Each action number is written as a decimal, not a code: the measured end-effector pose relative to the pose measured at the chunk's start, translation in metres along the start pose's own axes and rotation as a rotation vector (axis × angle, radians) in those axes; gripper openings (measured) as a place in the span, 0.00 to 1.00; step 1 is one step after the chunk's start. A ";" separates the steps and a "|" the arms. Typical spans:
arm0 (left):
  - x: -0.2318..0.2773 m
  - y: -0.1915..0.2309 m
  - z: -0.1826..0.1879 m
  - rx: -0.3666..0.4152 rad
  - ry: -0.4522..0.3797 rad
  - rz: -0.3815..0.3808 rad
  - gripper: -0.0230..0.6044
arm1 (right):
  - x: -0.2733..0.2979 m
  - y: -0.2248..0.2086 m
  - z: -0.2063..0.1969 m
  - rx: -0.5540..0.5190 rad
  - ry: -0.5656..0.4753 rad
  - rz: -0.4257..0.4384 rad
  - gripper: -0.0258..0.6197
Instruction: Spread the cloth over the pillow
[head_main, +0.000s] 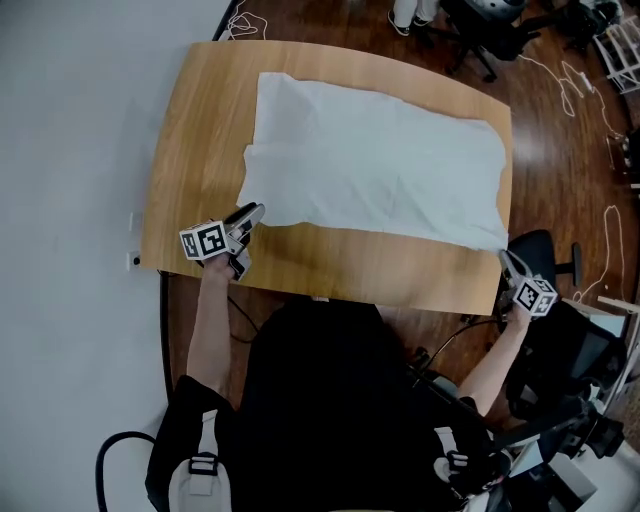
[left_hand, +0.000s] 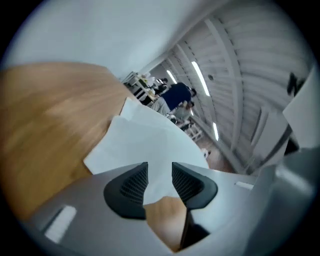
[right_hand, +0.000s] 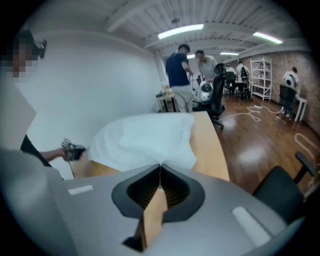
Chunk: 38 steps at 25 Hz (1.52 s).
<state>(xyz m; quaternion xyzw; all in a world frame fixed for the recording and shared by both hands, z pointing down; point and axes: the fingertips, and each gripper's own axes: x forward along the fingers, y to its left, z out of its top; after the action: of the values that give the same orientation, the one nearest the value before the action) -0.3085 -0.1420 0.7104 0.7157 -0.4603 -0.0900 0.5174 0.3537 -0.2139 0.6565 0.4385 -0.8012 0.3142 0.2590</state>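
A white cloth (head_main: 380, 160) lies spread over the pillow on the wooden table (head_main: 200, 120); the pillow is almost wholly hidden beneath it. My left gripper (head_main: 250, 213) is at the cloth's near left corner. In the left gripper view its jaws (left_hand: 160, 172) stand apart, with the flat corner of the cloth (left_hand: 150, 145) between the pads and no pinch visible. My right gripper (head_main: 507, 260) is at the table's near right corner. In the right gripper view its jaws (right_hand: 160, 167) are shut on the cloth (right_hand: 145, 140), whose corner is drawn to a point.
A black office chair (head_main: 540, 250) stands right beside the right gripper. More chairs (head_main: 480, 30) and loose cables (head_main: 575, 95) lie on the wooden floor beyond the table. A white wall runs along the left. Two people (right_hand: 177, 75) stand far behind the table.
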 end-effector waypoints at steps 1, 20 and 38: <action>0.001 -0.007 -0.010 -0.140 -0.035 -0.061 0.26 | -0.013 0.005 0.009 0.019 -0.034 0.037 0.06; -0.107 -0.037 0.021 -0.263 -0.872 -0.061 0.05 | -0.003 -0.011 0.005 0.121 -0.037 0.043 0.06; -0.003 -0.045 -0.010 -0.208 -0.592 0.107 0.06 | -0.015 -0.005 0.028 0.128 -0.083 0.129 0.06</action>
<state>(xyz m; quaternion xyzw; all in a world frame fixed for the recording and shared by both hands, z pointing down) -0.2782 -0.1315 0.6768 0.5767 -0.6162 -0.3136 0.4352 0.3612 -0.2279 0.6290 0.4145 -0.8160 0.3624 0.1761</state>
